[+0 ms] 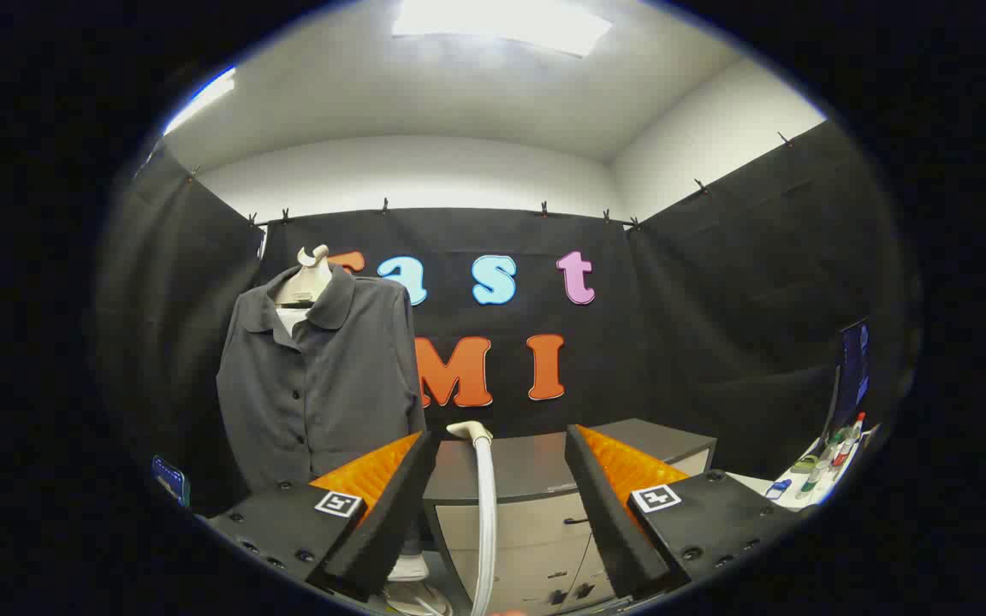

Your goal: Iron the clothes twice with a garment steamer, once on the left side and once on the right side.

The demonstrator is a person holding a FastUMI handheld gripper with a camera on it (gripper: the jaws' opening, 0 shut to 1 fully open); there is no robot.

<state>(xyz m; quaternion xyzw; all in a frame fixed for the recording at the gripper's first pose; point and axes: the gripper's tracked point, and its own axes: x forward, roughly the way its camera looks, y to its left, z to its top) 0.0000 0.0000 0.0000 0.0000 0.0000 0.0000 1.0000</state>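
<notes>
The gripper (pixel 500 479) is wide open, holding nothing. The steamer (pixel 483 513) stands between its fingers, touching neither. The shirt (pixel 322 385) hangs far left, beyond the left finger (pixel 377 505).

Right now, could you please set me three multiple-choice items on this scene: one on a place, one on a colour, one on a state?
1. Where does the white steamer hose stand relative to the gripper?
A. Between its fingers
B. Beyond the left finger, against the shirt
C. On the cabinet top

2. What colour is the shirt on the mannequin?
A. White
B. Dark grey
C. Orange

3. How do the gripper's fingers stand?
A. Shut on the hose
B. Shut on the shirt
C. Open, pressing on nothing

Answers: 1 A, the hose rises in the gap between the two fingers, in front of the cabinet. 2 B, the buttoned shirt is dark grey. 3 C, a wide gap shows on each side of the hose, so neither finger touches it.
</notes>
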